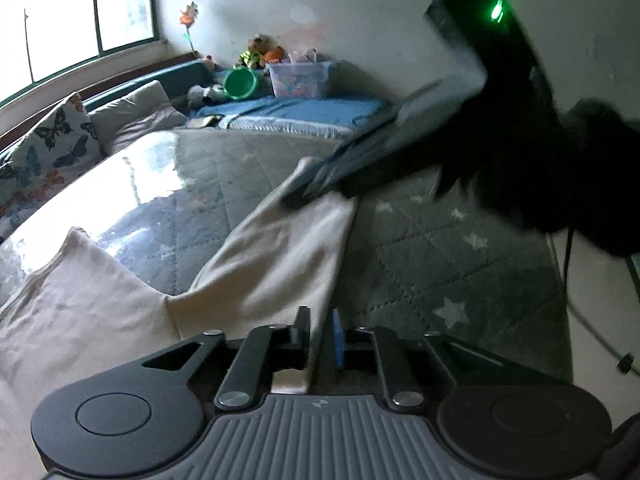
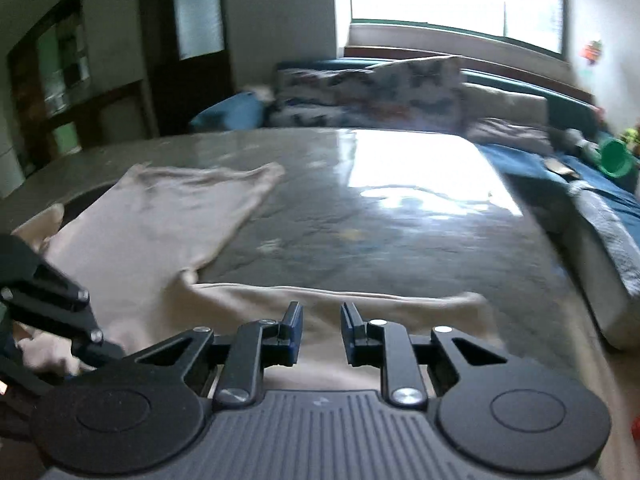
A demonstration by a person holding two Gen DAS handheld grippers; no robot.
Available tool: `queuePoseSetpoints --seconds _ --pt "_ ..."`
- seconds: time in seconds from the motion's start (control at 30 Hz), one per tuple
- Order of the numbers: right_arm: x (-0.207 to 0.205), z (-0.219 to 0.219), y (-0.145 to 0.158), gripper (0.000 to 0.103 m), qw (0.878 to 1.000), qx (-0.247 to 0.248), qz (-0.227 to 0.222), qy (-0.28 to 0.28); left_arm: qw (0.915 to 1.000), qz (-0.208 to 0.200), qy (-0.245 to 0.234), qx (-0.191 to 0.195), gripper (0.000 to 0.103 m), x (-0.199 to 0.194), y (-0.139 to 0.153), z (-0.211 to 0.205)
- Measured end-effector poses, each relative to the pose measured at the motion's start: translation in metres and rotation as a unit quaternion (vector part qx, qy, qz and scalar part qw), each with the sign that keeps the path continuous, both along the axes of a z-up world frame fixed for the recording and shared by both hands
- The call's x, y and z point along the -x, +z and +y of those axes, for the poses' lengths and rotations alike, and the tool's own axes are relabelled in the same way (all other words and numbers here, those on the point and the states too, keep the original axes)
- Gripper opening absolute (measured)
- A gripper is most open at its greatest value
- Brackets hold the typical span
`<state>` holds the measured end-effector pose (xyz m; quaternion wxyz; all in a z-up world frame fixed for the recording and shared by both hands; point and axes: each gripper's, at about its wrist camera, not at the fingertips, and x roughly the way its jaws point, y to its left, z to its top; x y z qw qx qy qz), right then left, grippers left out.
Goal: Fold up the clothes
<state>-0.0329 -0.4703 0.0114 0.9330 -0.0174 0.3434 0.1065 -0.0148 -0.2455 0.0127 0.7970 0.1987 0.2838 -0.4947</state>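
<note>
Left wrist view: the left gripper [image 1: 320, 338] stands nearly closed, pinching an edge of the beige garment [image 1: 120, 312] spread on the table [image 1: 132, 176].

Right wrist view: the right gripper [image 2: 320, 334] hangs slightly open above the garment [image 2: 160, 216], gripping nothing. The cloth looks light and limp; hems and corners offer the best hold.

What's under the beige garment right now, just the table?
Where its legs part, the glossy grey tabletop shows between and beyond the beige garment. Whatever lies directly beneath the cloth is covered, so I cannot tell whether anything else is under it.
</note>
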Motion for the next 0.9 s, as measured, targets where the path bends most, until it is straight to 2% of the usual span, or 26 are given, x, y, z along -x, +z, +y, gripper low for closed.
queuePoseSetpoints --seconds 0.13,0.23,0.33,0.47,0.7,0.9 --pt "-0.01 0.03 -0.004 0.021 0.999 0.013 -0.001 0.04 0.9991 -0.01 0.036 0.022 0.02 -0.002 0.012 0.022" --pt "-0.016 0.045 -0.009 0.021 0.998 0.025 0.003 0.057 0.9979 -0.004 0.063 0.018 0.02 -0.009 0.011 0.038" --pt "-0.019 0.052 -0.016 0.021 0.998 0.036 0.004 0.053 0.9967 0.022 0.078 0.008 0.02 -0.017 0.003 0.049" --pt "-0.018 0.048 -0.018 0.021 0.999 0.032 0.001 0.043 0.9964 0.032 0.079 0.001 0.02 -0.017 -0.005 0.058" --pt "-0.02 0.006 -0.016 0.021 0.999 0.035 -0.003 -0.027 0.9968 0.03 0.074 0.003 0.02 -0.014 -0.006 0.059" --pt "-0.02 -0.04 -0.02 0.021 0.994 0.025 -0.006 -0.106 0.9967 0.031 0.074 0.005 0.02 -0.014 -0.008 0.06"
